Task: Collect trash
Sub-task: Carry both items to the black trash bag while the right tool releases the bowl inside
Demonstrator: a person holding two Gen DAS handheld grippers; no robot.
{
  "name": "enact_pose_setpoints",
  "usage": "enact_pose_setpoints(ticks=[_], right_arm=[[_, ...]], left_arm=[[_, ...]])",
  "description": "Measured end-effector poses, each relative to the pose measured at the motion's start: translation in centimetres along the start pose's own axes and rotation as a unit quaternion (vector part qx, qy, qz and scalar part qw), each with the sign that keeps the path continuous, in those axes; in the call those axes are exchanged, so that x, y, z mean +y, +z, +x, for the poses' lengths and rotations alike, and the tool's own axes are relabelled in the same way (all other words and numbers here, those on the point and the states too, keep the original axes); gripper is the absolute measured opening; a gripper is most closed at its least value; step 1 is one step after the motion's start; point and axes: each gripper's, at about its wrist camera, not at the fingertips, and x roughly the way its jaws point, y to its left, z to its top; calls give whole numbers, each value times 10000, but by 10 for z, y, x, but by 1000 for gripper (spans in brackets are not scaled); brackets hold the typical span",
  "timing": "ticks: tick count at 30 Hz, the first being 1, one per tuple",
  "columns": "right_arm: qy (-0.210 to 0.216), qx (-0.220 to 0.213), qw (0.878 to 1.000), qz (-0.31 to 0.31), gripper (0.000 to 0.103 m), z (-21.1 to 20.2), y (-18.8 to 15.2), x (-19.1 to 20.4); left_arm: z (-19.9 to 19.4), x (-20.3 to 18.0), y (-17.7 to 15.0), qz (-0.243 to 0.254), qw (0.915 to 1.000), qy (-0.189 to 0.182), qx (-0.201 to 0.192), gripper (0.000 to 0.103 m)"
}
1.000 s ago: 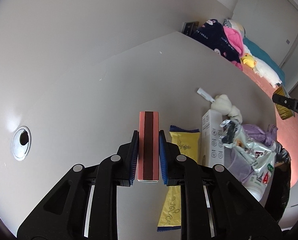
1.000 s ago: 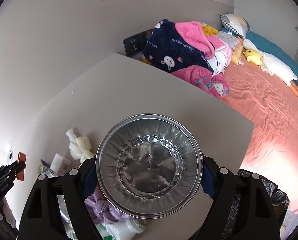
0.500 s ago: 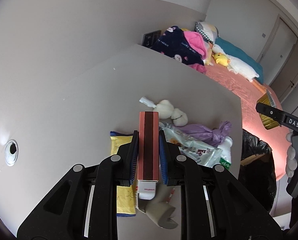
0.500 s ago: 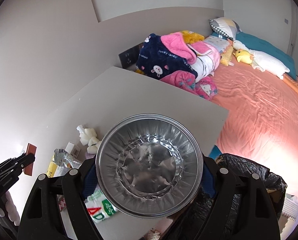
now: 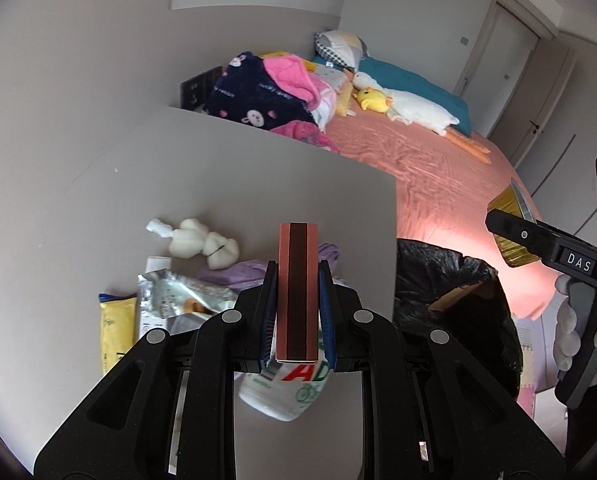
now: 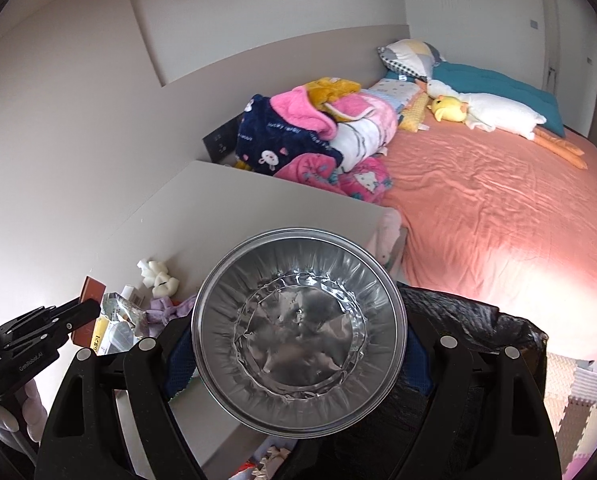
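a pale grey counter (image 5: 226,184) runs along a plain wall, with a bed (image 6: 478,208) in a salmon sheet past its far edge. low in the middle of the left wrist view, the left tool (image 5: 297,312) is clamped narrow on a slim brown-and-pink box (image 5: 298,288), held upright on its thin edge between the blue pads. behind it, lower left of the frame, trash lies on the counter: white cotton balls (image 5: 202,242), a silver foil pouch (image 5: 178,294), a yellow packet (image 5: 116,330), a purple wrapper (image 5: 234,272) and a white bottle (image 5: 290,390). a black trash bag (image 5: 450,292) gapes just right of the counter's edge. in the right wrist view, the right tool (image 6: 298,344) stands wide, gripping a round foil bowl (image 6: 298,334) by its rim, its hollow facing the camera, in front of the bag (image 6: 478,320). a white-gloved hand (image 5: 574,332) carries that tool at the right edge of the left view.
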Motion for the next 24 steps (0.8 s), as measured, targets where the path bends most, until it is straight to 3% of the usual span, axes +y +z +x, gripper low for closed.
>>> enact_pose_setpoints(ticks=[13,24], right_arm=[[-435,-290,9974,505,82,-48,-18,-72],[-630,-398,9927,943,82,-72,-34,-122]], left_arm=[[31,-92,13,718,9942,-787,180,19],[60,-159,8,1252,9785,-1535,574,19]])
